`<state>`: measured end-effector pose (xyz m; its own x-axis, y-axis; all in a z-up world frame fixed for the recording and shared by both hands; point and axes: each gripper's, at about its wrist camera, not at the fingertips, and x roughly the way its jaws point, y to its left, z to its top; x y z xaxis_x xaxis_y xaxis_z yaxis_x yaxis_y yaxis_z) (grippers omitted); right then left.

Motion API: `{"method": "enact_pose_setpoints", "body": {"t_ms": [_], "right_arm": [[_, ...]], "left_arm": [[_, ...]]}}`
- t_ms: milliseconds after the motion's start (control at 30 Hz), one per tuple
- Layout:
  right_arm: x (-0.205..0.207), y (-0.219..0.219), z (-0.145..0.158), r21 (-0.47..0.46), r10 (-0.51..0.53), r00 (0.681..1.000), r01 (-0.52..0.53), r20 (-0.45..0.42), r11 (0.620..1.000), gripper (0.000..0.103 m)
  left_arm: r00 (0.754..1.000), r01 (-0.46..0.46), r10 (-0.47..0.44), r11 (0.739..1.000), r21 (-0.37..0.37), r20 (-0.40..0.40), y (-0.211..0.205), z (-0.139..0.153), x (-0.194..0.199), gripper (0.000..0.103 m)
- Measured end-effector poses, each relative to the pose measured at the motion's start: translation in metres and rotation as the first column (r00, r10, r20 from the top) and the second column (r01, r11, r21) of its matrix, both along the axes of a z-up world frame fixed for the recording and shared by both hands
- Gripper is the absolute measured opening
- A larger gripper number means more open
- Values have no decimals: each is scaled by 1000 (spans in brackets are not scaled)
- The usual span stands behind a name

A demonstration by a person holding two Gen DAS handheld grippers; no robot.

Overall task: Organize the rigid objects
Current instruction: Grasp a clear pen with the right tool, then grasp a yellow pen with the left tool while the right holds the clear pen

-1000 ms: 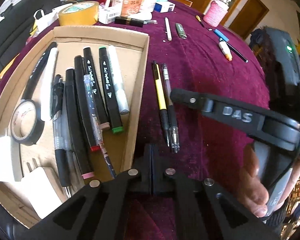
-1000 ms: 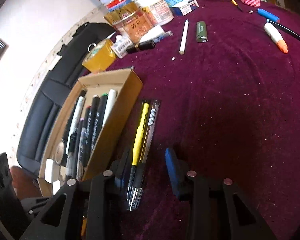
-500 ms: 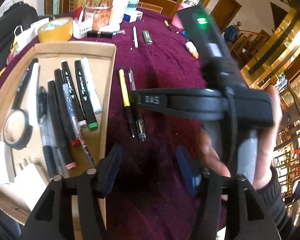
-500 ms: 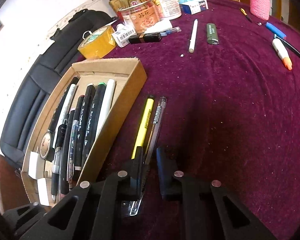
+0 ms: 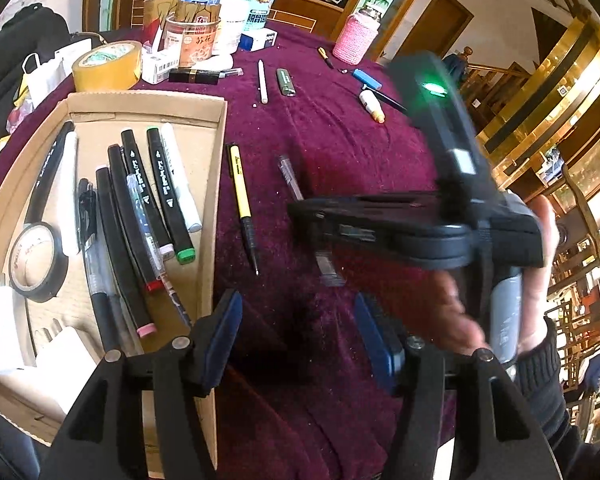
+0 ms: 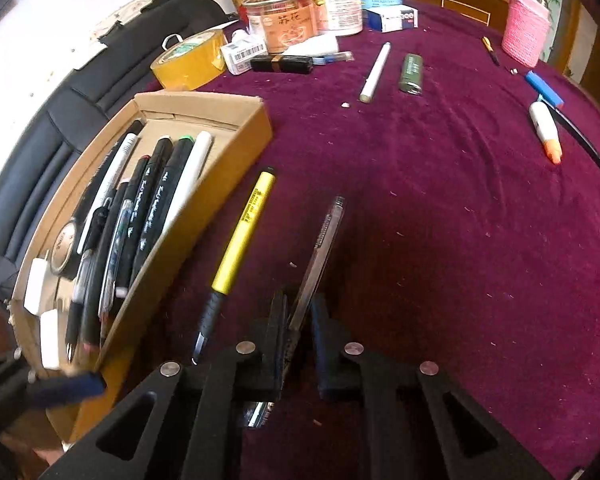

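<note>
Maroon cloth, left wrist view: the tablecloth (image 5: 324, 140) carries a cardboard tray (image 5: 214, 168) at the left, already lined with markers, pens and a roll of tape.
Left gripper: the left gripper (image 5: 298, 336) hangs with its jaws parted and nothing between them, over bare cloth just beside the tray's right wall.
Pens, left wrist view: the yellow pen (image 5: 241, 200) lies on the cloth near that wall; the clear pen (image 5: 290, 176) shows only its far end before it runs into the right gripper (image 5: 324, 236), seen from the side and blurred.
Right wrist view, grip: the right gripper (image 6: 300, 332) is clenched on the clear pen (image 6: 320, 248) near its tip end, its jaws having just been closing, and the barrel angles away up the picture.
Yellow pen, right wrist view: the yellow pen (image 6: 244, 232) lies apart from the clear one, between it and the cardboard tray (image 6: 204, 208).
Step in hand: judged to be picking up the clear pen for the tray; whether it is off the cloth yet I cannot tell.
Next move: likely a lift, then a carry over the yellow pen and the tray wall, turning the pen in line with the markers.
Edges: the wall stands above the cloth, so the pen's long free end must clear it.
Open room: bare cloth lies to the right; inside the tray, free floor shows mainly at its far end.
</note>
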<state>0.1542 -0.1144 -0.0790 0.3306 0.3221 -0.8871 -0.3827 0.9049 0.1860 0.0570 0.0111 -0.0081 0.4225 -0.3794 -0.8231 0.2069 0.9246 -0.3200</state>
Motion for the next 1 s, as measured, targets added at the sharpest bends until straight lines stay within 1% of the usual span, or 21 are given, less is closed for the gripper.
{"method": "enact_pose_setpoints", "body": {"t_ms": [33, 200, 233, 300, 333, 367, 467, 500, 533, 567, 633, 700, 867, 933, 967, 1000], "right_arm": [[-2, -8, 2, 29, 7, 1000, -7, -6, 1000, 9], [-5, -42, 9, 77, -8, 1000, 6, 23, 997, 9], [-4, -48, 7, 90, -17, 1000, 15, 26, 996, 9], [-2, -61, 2, 158, -24, 1000, 20, 21, 987, 9], [-1, -66, -1, 188, -25, 1000, 22, 13, 982, 9], [1, -69, -5, 199, -36, 999, 34, 8, 979, 9], [1, -71, -6, 200, -49, 999, 45, 15, 979, 9], [0, -70, -4, 195, -51, 998, 45, 26, 980, 9], [0, -70, -3, 185, -54, 998, 47, 34, 982, 9], [0, -70, -3, 182, -57, 998, 50, 33, 982, 9], [1, -71, -3, 187, -67, 997, 62, 23, 980, 9], [1, -71, -3, 184, -74, 997, 69, 19, 981, 9], [2, -73, -4, 182, -88, 996, 85, 11, 980, 9], [1, -73, -5, 175, -88, 996, 85, 8, 981, 9], [1, -72, -4, 170, -88, 996, 85, 12, 982, 9], [1, -71, -4, 167, -86, 996, 83, 14, 983, 9]], "left_arm": [[1000, -4, 4, 1000, 8, 1, -2, 1, 1, 58], [1000, 3, -2, 998, 58, -7, -24, -2, 19, 58], [1000, 7, -6, 997, 72, -15, -31, -5, 26, 58], [999, 8, -4, 994, 108, -39, -39, -12, 40, 58], [998, 4, 5, 991, 135, -65, -43, -18, 50, 58], [996, -10, 24, 986, 165, -86, -44, -23, 60, 58], [990, -47, 74, 976, 215, -120, -41, -33, 81, 57], [988, -49, 80, 973, 224, -132, -41, -36, 84, 50], [986, -47, 82, 973, 227, -148, -41, -40, 89, 49], [986, -47, 83, 971, 235, -146, -43, -40, 88, 47], [986, -49, 86, 968, 246, -141, -46, -41, 88, 47], [986, -54, 92, 965, 255, -139, -46, -43, 88, 40], [984, -64, 105, 961, 268, -140, -46, -44, 92, 36], [986, -60, 101, 957, 284, -132, -47, -45, 94, 36], [988, -60, 100, 952, 299, -120, -49, -46, 94, 34], [989, -57, 97, 947, 315, -112, -51, -47, 95, 24]]}}
